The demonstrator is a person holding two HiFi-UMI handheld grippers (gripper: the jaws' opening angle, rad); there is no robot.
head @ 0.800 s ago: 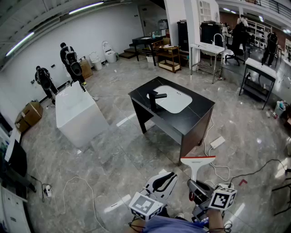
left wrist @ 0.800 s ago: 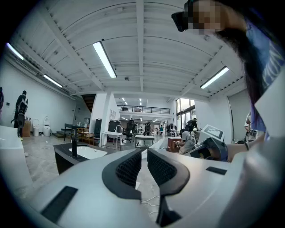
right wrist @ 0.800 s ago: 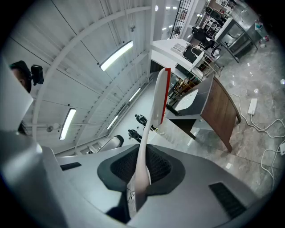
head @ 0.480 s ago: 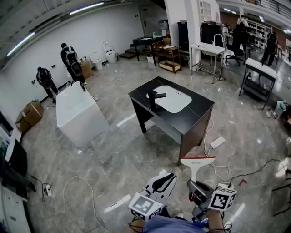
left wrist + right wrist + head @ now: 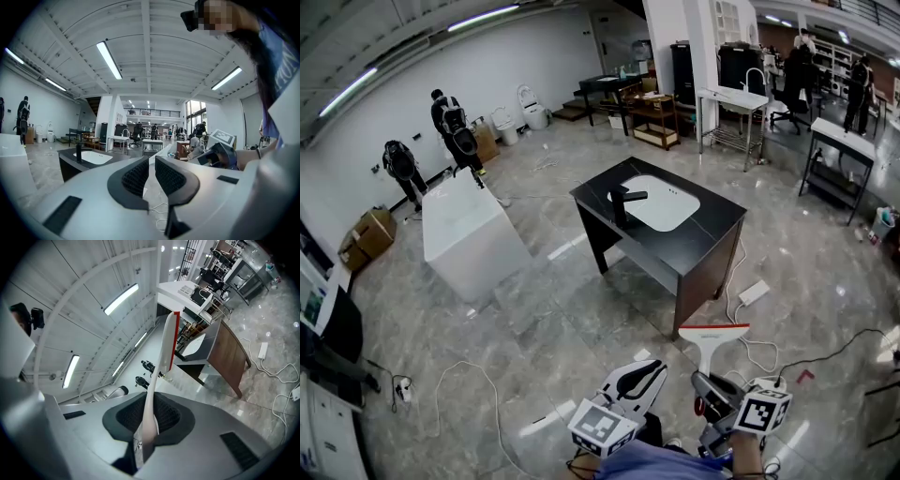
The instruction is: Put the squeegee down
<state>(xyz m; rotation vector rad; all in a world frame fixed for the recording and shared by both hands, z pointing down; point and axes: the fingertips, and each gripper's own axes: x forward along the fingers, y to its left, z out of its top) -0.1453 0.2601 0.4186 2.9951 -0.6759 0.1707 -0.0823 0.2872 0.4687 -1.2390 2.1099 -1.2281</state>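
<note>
The squeegee (image 5: 713,339) is being carried clear of the floor (image 5: 534,319), its slim white handle sitting clamped between the fingers (image 5: 171,416) of the right gripper (image 5: 705,389). The handle is widening into a broad, flat white head, and a red strip is running along the head's far edge. In the head view it is pointing away from the person, head foremost and blade lying crosswise. In the right gripper view it is showing edge-on, rising straight out from the fingers.
</note>
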